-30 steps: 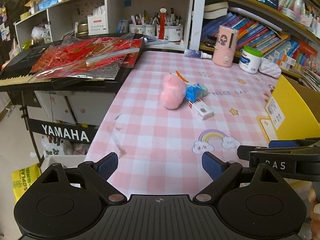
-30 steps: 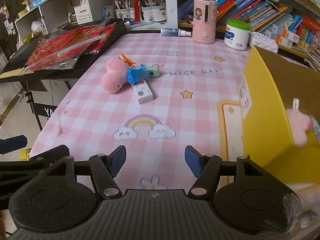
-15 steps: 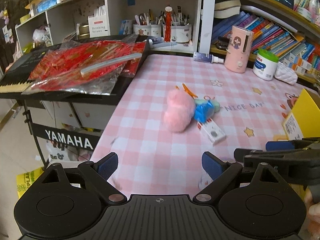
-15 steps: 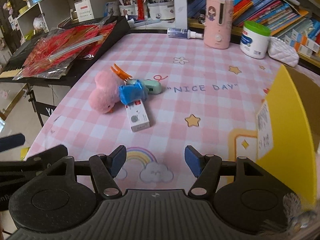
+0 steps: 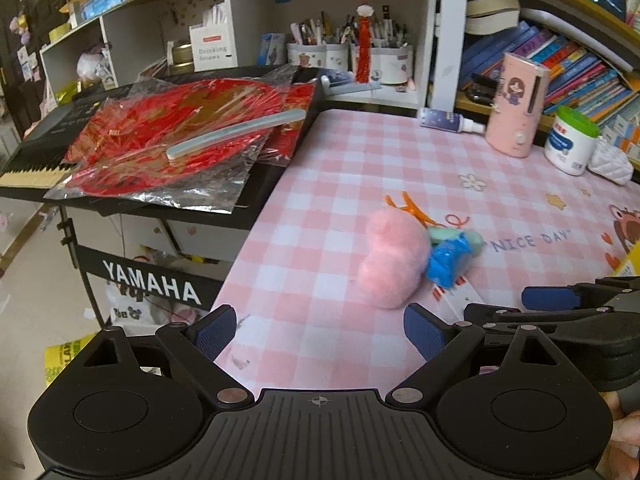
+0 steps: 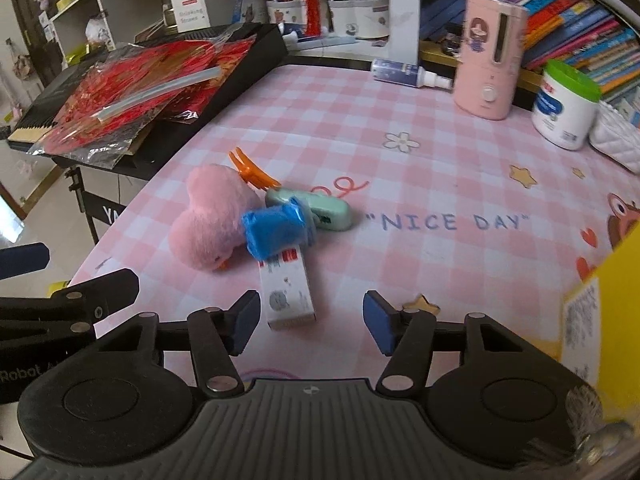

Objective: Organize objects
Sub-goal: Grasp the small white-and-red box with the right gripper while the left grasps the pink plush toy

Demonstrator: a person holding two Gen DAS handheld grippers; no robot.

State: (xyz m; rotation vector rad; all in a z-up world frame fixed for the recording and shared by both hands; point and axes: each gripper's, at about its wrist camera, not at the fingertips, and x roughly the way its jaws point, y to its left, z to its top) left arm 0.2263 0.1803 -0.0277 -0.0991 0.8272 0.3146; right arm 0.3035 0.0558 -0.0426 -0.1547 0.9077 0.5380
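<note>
While the pink checked tablecloth [image 6: 420, 184] is taken as the landmark, a black keyboard [image 6: 248, 60] covered with red foil packets [image 6: 132, 88] is seen off its left edge. Over the cloth's near left corner the left gripper [image 5: 320, 330] is held with its jaws spread wide and nothing between them. Toward the cloth's left-middle a pile is gathered: a pink plush toy [image 6: 212, 220] is pressed against a blue wrapped item [image 6: 276, 232], with an orange clip [image 6: 250, 170] and a mint-green case [image 6: 316, 210] just behind, and a white box [image 6: 286, 294] lying nearest. Above the cloth's near edge the right gripper [image 6: 310, 322] is held unclenched; its jaws have just been closing, the white box's near end lying between them, untouched. At the cloth's right edge a yellow box [image 6: 616, 280] is seen.
</note>
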